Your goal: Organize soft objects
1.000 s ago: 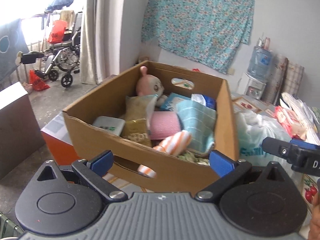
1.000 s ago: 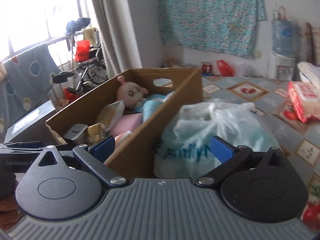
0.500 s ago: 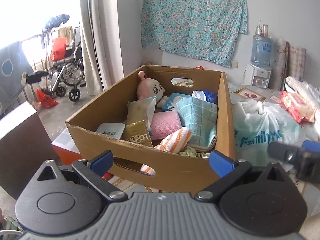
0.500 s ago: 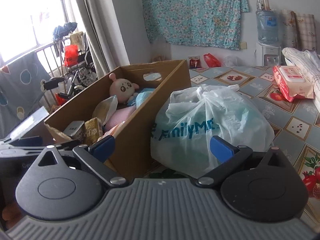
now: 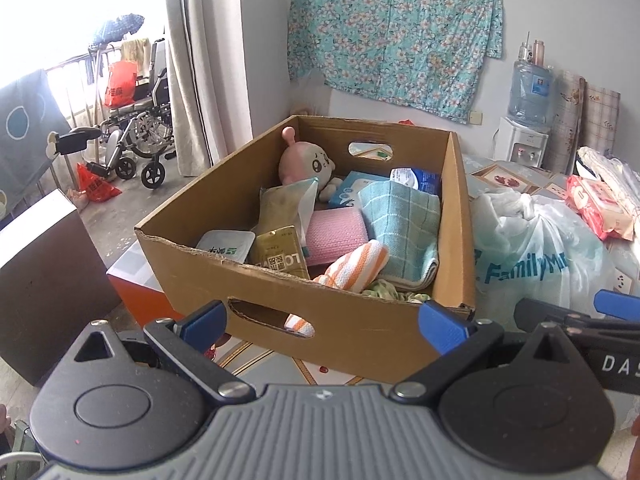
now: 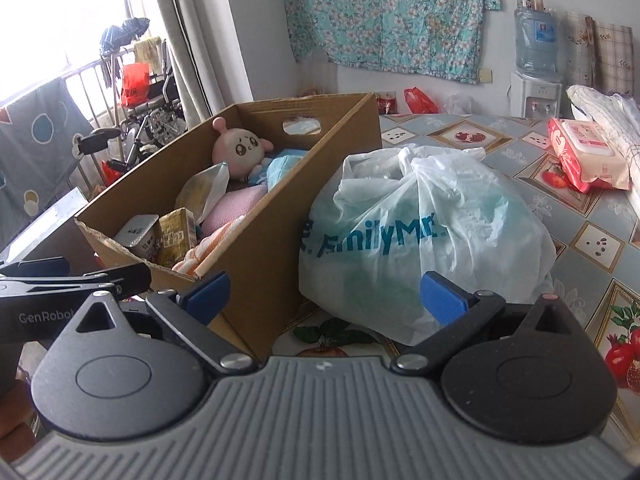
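A cardboard box stands on the patterned table, filled with soft things: a pink plush doll, a teal checked towel, a pink cloth, an orange-striped cloth, plus packets. A white FamilyMart plastic bag lies right of the box. My left gripper is open, empty, in front of the box's near wall. My right gripper is open, empty, facing the box corner and the bag.
A red wet-wipes pack and white bedding lie at the far right of the table. A water dispenser stands by the wall. A wheelchair and dark cabinet are on the left.
Both grippers have drawn back and risen a little, so the box and bag look smaller and lower in view. Nothing was grasped; both stay open.
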### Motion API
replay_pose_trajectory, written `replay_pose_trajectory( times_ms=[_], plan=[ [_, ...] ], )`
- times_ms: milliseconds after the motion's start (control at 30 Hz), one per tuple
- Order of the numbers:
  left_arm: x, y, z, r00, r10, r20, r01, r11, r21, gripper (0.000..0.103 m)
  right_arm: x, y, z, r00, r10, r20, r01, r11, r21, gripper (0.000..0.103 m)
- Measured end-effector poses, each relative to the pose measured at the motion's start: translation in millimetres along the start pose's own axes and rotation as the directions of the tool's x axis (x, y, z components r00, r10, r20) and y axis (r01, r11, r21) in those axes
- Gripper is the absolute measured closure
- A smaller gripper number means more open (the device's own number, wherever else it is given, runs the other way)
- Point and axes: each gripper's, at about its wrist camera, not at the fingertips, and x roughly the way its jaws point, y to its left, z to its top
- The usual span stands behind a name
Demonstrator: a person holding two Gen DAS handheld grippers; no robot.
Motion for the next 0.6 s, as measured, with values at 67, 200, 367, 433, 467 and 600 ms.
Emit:
replay_pose_trajectory(
  times_ms=[67, 200, 367, 433, 467, 600],
  plan=[
    [1.2, 0.6, -0.8, 1.0, 0.004, -0.006, -0.004, 1.0, -0.003, 0.0, 0.8, 1.4, -0.2, 1.0, -0.003, -0.002, 0.003, 1.0, -0.009, 0.001],
    [2.7, 1.8, -2.7, 1.0, 0.013, -0.014, -0.013, 1.0, -0.005, 0.0, 3.1, 3.6, -1.2, 1.0, -0.008, -0.009, 0.008, 1.0, -0.019, 0.001],
    [3.0, 2.6, -4.2, 1.0, 0.01, -0.015, -0.01, 1.0, -0.005, 0.0, 4.1, 4.4, -0.7, 1.0, -0.014, -0.015, 0.014, 1.0, -0.023, 0.001],
    [3.0, 2.7, -4.2, 1.0, 0.012, -0.015, -0.012, 1.0, -0.006, 0.0, 4.1, 5.1, -0.4, 1.0, -0.021, -0.014, 0.021, 0.999, -0.028, 0.001],
    [3.0, 2.8, -4.2, 1.0, 0.012, -0.015, -0.012, 1.0, -0.007, 0.0, 4.1, 5.5, -0.2, 1.0, -0.024, -0.013, 0.023, 0.999, -0.03, 0.001],
    [3.2, 2.7, -4.2, 1.0, 0.009, -0.016, -0.01, 1.0, -0.007, 0.0, 3.7, 6.9, 0.5, 0.999, -0.036, -0.012, 0.035, 0.999, -0.036, 0.001]
  ],
)
